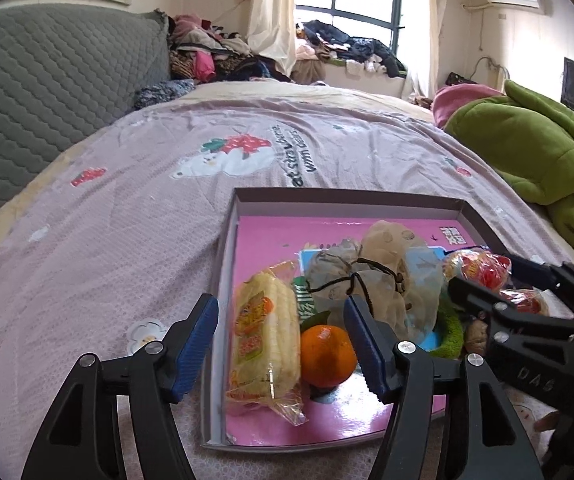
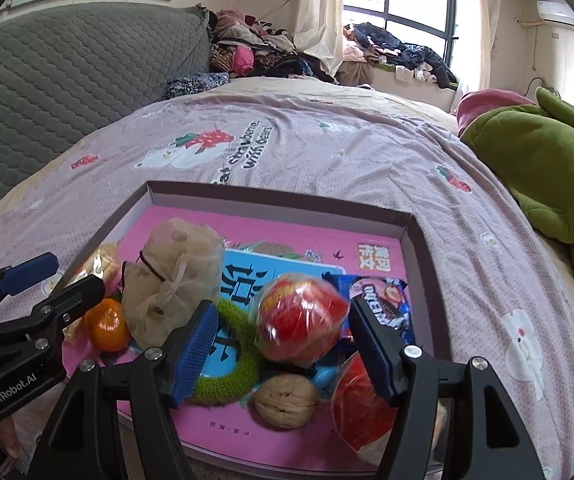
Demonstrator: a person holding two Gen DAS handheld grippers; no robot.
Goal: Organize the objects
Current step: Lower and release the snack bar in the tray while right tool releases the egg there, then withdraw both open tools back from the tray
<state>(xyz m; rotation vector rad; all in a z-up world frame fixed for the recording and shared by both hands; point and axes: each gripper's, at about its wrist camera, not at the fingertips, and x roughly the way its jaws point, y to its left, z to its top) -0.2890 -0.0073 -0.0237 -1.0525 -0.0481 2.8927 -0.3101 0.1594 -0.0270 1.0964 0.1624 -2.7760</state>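
A shallow cardboard box (image 1: pixel 229 236) (image 2: pixel 417 232) with a pink book lining its bottom lies on the bed. It holds a wrapped corn cob (image 1: pixel 265 332), a tangerine (image 1: pixel 327 354) (image 2: pixel 107 330), a mesh drawstring pouch (image 1: pixel 379 276) (image 2: pixel 175 276), a green hair tie (image 2: pixel 231 360), a walnut (image 2: pixel 285 400), two red wrapped fruits (image 2: pixel 301 318) (image 2: pixel 361 404) and an Oreo pack (image 2: pixel 383 300). My left gripper (image 1: pixel 281 342) is open over the corn and tangerine. My right gripper (image 2: pixel 283 346) is open around the upper red fruit.
The bed has a pink strawberry-print sheet (image 1: pixel 135 208). A green quilt (image 1: pixel 535 152) lies at the right, a grey padded headboard (image 1: pixel 47 80) at the left. Piled clothes (image 1: pixel 215 52) lie by the window.
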